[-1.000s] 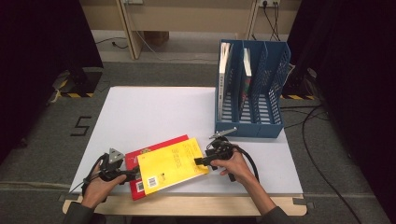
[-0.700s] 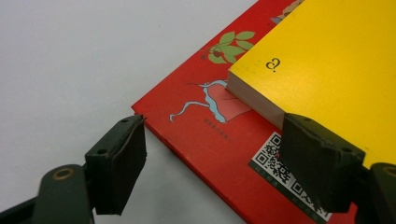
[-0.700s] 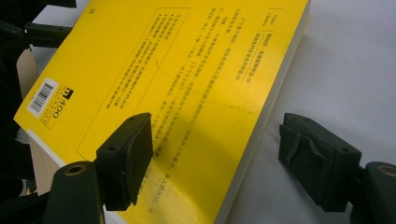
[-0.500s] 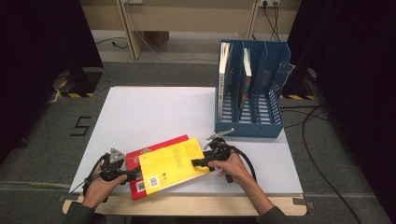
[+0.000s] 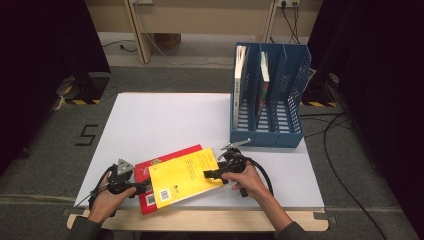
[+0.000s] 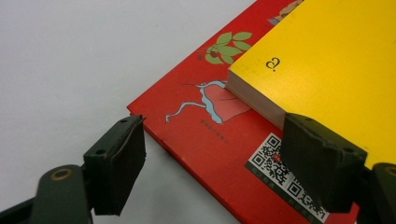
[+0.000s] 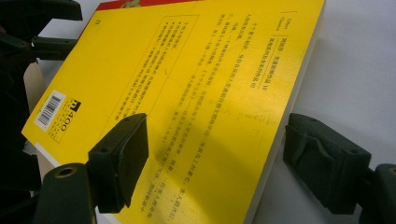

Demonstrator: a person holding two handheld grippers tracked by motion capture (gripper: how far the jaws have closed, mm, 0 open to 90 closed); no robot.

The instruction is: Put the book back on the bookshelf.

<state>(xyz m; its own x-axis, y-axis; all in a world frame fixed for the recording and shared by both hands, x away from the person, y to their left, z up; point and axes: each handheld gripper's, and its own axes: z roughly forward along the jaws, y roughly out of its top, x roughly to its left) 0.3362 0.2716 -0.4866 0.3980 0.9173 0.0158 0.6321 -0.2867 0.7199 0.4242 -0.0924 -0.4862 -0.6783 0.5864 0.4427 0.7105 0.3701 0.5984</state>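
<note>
- The yellow book (image 5: 185, 174) was found lying atop the red book (image 5: 145, 200) at the table's (image 5: 165, 120) near edge, long axis running ten to four o'clock.
- The right hand-held gripper (image 5: 212, 173) was seen straddling its four-o'clock edge, jaws just widened, not pressing; nearer.
- The left hand-held gripper (image 5: 142, 187) was noted at its eight-o'clock corner, jaws likewise just eased apart, unclenched.

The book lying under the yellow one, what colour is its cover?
Red, clearest in the left gripper view.

- You're looking at a yellow book (image 7: 187, 93) with a smooth, faintly glossy paper cover and matt page edges.
- The red book (image 6: 210, 140) is showing a smooth, matt card cover.
- Your tongs' pads (image 6: 119, 163) are looking like dull black rubber.
- The desk (image 5: 165, 120) is showing a matt white top.
- The file rack (image 5: 270, 100) is looking like blue perforated plastic.
</note>
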